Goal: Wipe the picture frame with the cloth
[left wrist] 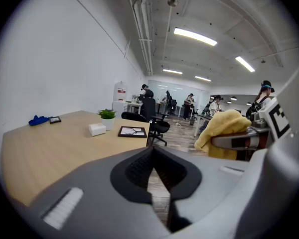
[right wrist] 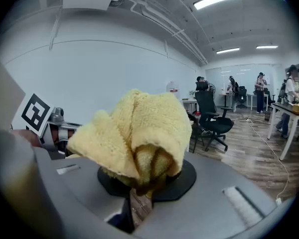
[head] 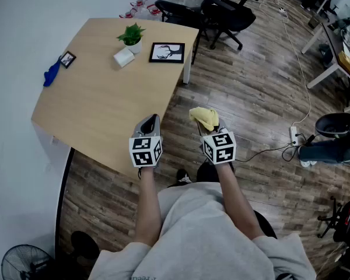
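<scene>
Both forearms reach forward side by side. The left gripper (head: 152,121) is held over the near edge of the pale wood-grain surface (head: 99,109), its jaws pressed together on nothing. The right gripper (head: 209,126) is just beside it over the plank floor, jaws clenched on the yellow cloth (head: 204,118), a nubby terry fabric bunched into soft folds. The picture frame (head: 167,52), a flat rectangle with a black border and a pale print, lies at the surface's far edge, well apart from both grippers, near a small potted plant (head: 131,35) and a white box (head: 123,58).
</scene>
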Tool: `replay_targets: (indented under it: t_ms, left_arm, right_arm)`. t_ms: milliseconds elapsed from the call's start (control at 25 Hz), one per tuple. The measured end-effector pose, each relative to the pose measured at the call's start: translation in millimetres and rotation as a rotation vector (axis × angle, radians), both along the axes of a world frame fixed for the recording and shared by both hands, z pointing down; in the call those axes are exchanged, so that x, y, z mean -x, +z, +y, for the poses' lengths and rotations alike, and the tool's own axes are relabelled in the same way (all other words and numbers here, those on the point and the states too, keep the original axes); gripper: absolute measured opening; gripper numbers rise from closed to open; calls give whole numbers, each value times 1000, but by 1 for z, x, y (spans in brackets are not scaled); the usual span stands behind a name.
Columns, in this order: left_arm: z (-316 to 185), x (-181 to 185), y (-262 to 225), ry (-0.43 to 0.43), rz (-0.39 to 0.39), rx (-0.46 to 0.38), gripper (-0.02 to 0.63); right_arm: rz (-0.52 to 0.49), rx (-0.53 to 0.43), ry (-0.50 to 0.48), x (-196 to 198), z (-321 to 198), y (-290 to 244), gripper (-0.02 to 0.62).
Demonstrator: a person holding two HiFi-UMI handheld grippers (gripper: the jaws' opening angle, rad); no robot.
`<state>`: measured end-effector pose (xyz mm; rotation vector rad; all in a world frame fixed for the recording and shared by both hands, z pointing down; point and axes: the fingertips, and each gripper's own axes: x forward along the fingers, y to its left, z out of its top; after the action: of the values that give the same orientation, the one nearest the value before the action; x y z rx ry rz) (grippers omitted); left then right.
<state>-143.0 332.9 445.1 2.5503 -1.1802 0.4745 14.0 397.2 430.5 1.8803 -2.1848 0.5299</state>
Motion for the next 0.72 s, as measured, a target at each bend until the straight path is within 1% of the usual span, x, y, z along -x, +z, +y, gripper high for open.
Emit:
replay_targets:
  t_ms: [240, 440, 600, 720]
  left_arm:
    - [5, 2, 3, 7, -5, 16, 51]
    - [-2, -4, 7, 17, -2, 18, 51]
    - [-18, -3, 9, 1, -4, 17, 52]
    - [-35, -1, 8, -16, -6, 13, 51]
  right_arm:
    - [-11, 4, 6, 2, 7, 2, 49]
    - [-8, -40, -41, 3, -2, -3, 49]
    - [-12, -9, -97, 5, -18, 0, 48]
    - [-17, 21, -118, 3, -35, 3, 48]
